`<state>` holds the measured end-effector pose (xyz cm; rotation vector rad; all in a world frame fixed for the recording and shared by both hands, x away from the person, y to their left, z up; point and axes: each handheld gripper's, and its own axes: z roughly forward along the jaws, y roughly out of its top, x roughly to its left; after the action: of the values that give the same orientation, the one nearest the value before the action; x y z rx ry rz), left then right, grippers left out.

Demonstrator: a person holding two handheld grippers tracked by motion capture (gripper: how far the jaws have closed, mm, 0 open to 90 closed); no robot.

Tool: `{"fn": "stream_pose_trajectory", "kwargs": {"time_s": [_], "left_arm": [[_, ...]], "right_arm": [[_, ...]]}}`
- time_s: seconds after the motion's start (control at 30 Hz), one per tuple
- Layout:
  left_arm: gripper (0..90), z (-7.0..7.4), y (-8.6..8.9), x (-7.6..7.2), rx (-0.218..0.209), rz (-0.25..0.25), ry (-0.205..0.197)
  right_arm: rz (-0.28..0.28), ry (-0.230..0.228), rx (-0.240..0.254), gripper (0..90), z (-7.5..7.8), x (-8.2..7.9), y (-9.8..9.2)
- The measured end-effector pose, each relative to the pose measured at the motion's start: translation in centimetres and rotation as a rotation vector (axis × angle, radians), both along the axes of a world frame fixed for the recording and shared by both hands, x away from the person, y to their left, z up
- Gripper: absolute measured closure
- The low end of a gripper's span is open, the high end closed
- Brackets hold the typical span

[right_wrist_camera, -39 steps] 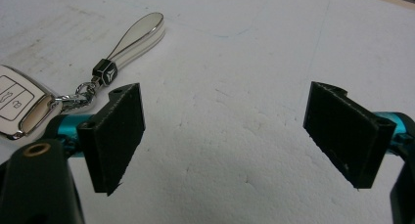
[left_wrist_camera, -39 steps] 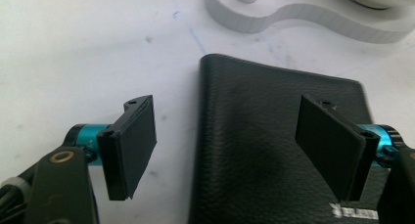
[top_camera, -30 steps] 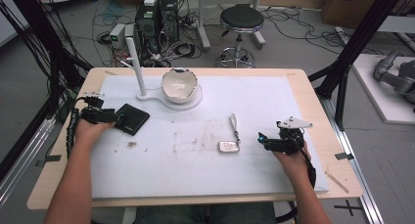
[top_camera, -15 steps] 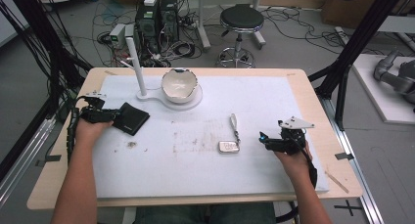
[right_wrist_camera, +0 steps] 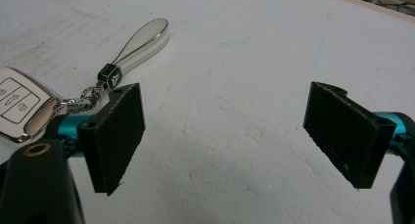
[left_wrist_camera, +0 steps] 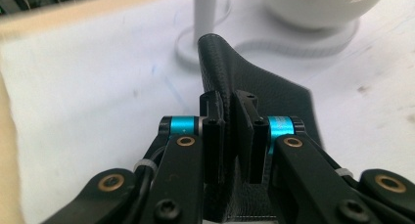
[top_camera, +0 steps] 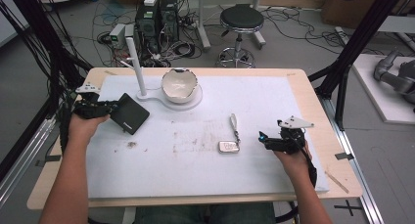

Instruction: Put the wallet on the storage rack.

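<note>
Left gripper view shows our left tongs point(left_wrist_camera: 234, 136) pinching the black leather wallet point(left_wrist_camera: 254, 89) edge; soft, light, grippy; right tongs point(right_wrist_camera: 244, 141) spread.

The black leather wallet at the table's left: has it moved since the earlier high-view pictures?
Yes. The black leather wallet, clamped in the left gripper, has lifted and tilted, now nearer the white stand's post.

Table point(top_camera: 293, 82), items by position. Far-left area: stand post point(top_camera: 137, 62), bowl point(top_camera: 179, 85) just to its right on the shared base. Left edge: wallet point(top_camera: 129, 113) before the post, in the left claw point(top_camera: 113, 108). Near-right area: key fob point(top_camera: 229, 146), its strap point(top_camera: 234, 121) behind it; right claw point(top_camera: 263, 138) beside the fob, nearer the right edge.
</note>
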<state>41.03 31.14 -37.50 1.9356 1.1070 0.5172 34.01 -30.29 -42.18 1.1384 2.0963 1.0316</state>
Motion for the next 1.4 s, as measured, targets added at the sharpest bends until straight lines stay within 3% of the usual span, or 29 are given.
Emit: {"fn": "stream_pose_trajectory", "kwargs": {"time_s": [0.1,0.33,0.67,0.87,1.1,1.4], "left_arm": [[82.3,2.8,-1.1,-0.3,0.037,-0.04,-0.046],[82.3,7.7,-4.1,-0.4,0.054,-0.124,-0.139],[82.2,11.7,-9.7,1.3,0.094,-0.195,-0.209],[82.2,12.4,-11.9,3.2,0.11,-0.196,-0.221],[82.2,11.5,-13.6,5.6,0.093,-0.182,-0.199],[82.2,10.7,-15.4,7.6,0.112,-0.189,-0.2]], "right_arm": [[0.003,-0.002,0.003,15.6,0.0,0.1,0.1],[0.002,-0.004,0.01,15.6,0.1,0.1,0.0],[0.007,-0.008,0.01,15.6,0.1,0.1,0.1],[0.004,-0.007,0.01,15.6,0.2,0.0,0.0],[-0.002,-0.005,0.013,15.6,0.1,-0.1,-0.3],[-0.002,-0.001,0.008,15.6,0.0,-0.1,-0.3]]}}
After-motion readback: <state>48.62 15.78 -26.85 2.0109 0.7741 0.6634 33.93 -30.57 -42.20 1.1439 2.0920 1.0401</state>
